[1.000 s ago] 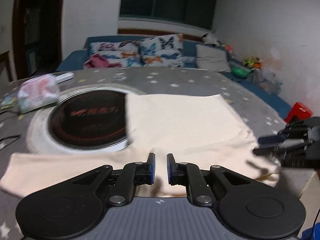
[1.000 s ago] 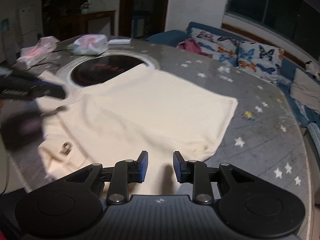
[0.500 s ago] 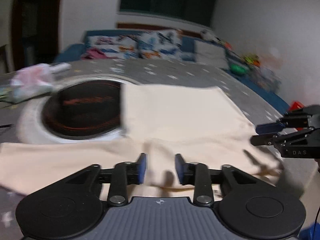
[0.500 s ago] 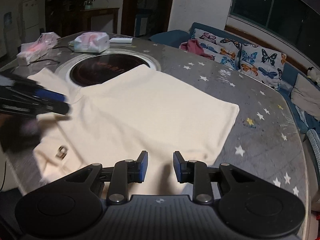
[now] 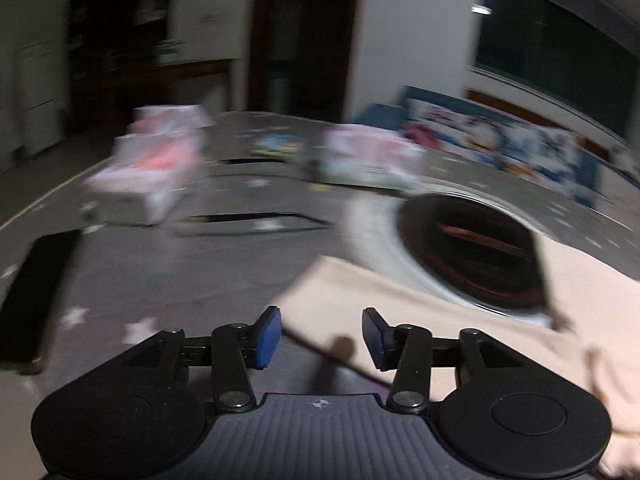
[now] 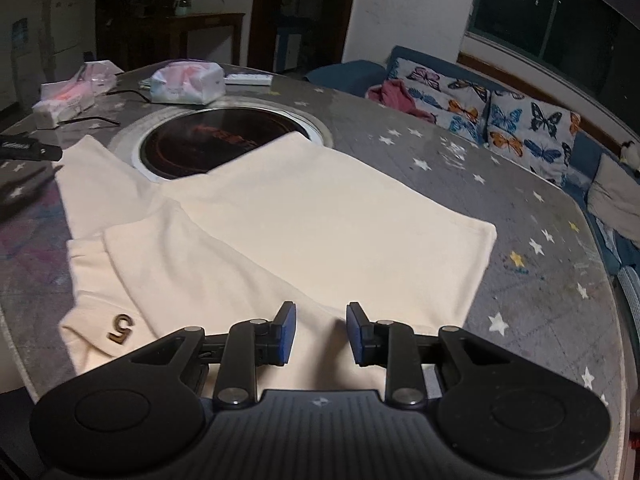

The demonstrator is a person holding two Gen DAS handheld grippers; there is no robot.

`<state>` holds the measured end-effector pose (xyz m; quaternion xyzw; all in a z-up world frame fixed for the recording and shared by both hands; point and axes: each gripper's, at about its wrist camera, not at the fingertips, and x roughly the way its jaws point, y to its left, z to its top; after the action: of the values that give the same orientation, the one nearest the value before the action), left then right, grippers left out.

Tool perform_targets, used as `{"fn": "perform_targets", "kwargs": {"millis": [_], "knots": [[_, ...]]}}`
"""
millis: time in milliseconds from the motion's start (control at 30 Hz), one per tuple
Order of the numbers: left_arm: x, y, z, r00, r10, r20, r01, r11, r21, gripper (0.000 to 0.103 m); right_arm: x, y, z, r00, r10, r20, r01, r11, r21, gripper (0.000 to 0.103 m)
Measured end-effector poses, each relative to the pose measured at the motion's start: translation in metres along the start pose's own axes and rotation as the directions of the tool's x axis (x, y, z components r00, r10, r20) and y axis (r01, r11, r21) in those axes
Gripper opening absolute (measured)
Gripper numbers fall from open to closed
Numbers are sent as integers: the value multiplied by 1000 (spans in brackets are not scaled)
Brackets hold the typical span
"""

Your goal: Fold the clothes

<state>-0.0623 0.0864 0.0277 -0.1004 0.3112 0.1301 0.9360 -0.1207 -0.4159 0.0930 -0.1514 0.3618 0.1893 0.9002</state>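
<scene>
Cream shirt [image 6: 320,224] flat on starred table [image 6: 520,184], left gripper [image 5: 322,334] opening over sleeve edge, unpinched, right gripper [image 6: 321,332] parted, empty, above near hem.

Blurred view: the left tongs [image 5: 322,334] are opening over a cream garment's [image 5: 460,332] sleeve end — nothing pinched — on the star-patterned worktop [image 5: 168,272]; round dark cooktop [image 5: 468,244] at centre right.

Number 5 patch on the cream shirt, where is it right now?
In the right wrist view, the number 5 patch sits low on the left, on the near-left corner of the cream shirt, by the table edge and left of the right gripper.
</scene>
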Motion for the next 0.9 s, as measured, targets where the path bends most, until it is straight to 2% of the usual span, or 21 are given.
{"fn": "perform_targets", "kwargs": {"millis": [100,200,267,333,400,567,633,733,800,900], "knots": [[14,13,2,999,2,-33,-4,999,-49,47,-4,7,3,1000,4,11,-4,1000,-21,27],[18,14,3,1000,-8,-23,7,999,-50,44,-8,13,6,1000,7,23,-6,999,-31,27],[21,13,3,1000,-21,-20,20,999,-41,32,-10,15,7,1000,10,29,-9,999,-32,27],[21,12,2,1000,-25,-18,24,999,-38,13,-12,17,8,999,9,36,-8,999,-32,27],[20,11,2,998,-55,-19,54,997,-56,7,-15,17,8,999,9,42,-8,1000,-29,27],[-9,-12,16,986,-164,40,165,985,-40,6,-22,15,6,998,2,60,-1,1000,-10,27],[-26,-29,23,970,-234,67,235,972,-14,6,-26,12,4,998,-2,70,1,1000,12,27],[-52,-62,32,934,-342,99,340,940,42,6,-30,6,0,997,-12,79,9,999,35,27],[-68,-85,36,903,-415,107,409,909,75,6,-33,2,-3,996,-18,85,13,999,53,27],[-91,-120,36,847,-520,107,507,852,127,6,-40,-4,-8,995,-26,100,18,997,72,27]]}}
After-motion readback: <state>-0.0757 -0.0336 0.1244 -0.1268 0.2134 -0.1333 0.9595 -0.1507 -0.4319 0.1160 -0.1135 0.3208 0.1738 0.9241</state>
